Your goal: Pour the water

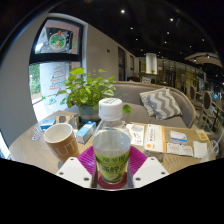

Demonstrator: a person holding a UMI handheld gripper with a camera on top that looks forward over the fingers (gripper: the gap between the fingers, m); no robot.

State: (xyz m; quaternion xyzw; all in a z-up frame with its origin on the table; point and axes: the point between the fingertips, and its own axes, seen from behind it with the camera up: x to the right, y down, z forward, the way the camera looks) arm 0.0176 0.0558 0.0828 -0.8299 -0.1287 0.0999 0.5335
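Tongs [111, 172] round bottle [111, 143] — cup [62, 140] beside

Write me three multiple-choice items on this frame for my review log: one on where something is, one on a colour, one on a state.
1. Where is the bottle?
A. between the gripper fingers
B. behind the plant
C. inside the cup

2. What colour is the bottle's cap?
A. red
B. white
C. black

3. How does the bottle stand?
A. lying on its side
B. upside down
C. upright, cap on

Answers:
1 A, both pink pads flank its lower part.
2 B, the cap shows white above the green label.
3 C, its neck points up with the cap in place, beside the cup on the table and in front of the plant.
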